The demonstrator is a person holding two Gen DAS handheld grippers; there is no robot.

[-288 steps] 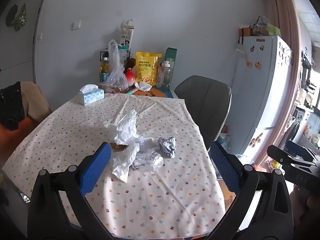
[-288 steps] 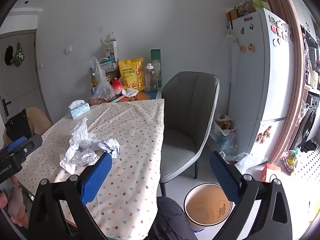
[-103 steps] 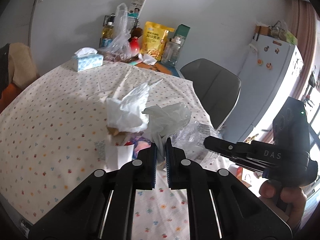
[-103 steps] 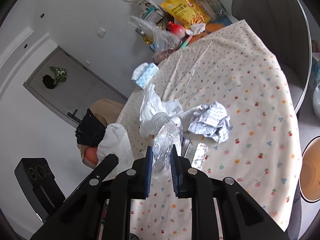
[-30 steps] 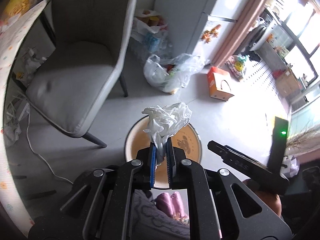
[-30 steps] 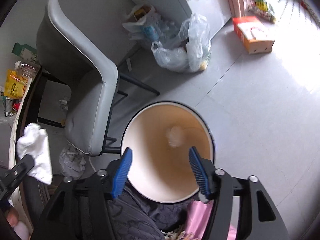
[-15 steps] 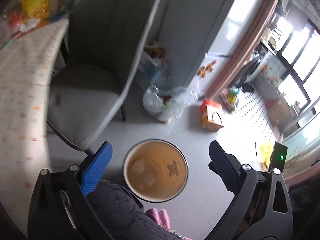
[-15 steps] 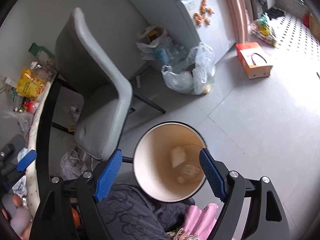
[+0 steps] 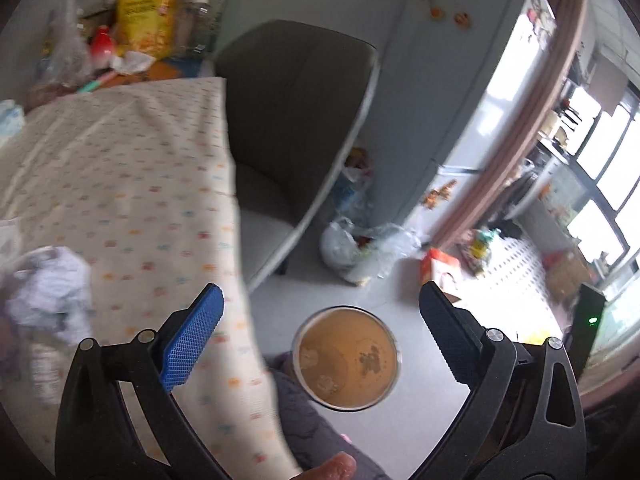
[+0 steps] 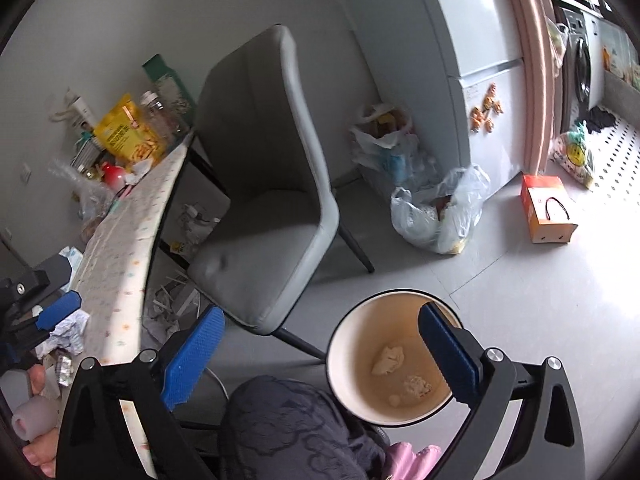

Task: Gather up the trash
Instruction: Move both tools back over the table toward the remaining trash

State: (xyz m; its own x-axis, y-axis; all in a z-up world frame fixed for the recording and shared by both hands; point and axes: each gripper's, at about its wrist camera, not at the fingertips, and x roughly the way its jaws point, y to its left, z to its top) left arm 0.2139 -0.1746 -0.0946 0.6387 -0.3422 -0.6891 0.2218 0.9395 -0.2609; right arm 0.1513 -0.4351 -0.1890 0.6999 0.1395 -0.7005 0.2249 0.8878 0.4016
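right wrist view shows the trash bin point(image 10: 348, 384) on the floor beside the person's knee point(image 10: 280, 420), with pale crumpled pieces lying at its bottom. right gripper point(image 10: 320, 350) is above it, jaws opening with nothing between them. left gripper point(image 9: 320, 336) is released and empty too. more crumpled paper point(image 9: 56, 288) lies near the table point(image 9: 132, 168) edge, beside the grey chair point(image 10: 272, 184).

The round bin point(image 10: 360, 392) stands on bare floor with its mouth open from above. Close on its left stand the grey chair point(image 10: 264, 216) and the table point(image 9: 120, 184); the person's knee point(image 10: 288, 432) touches its near side.
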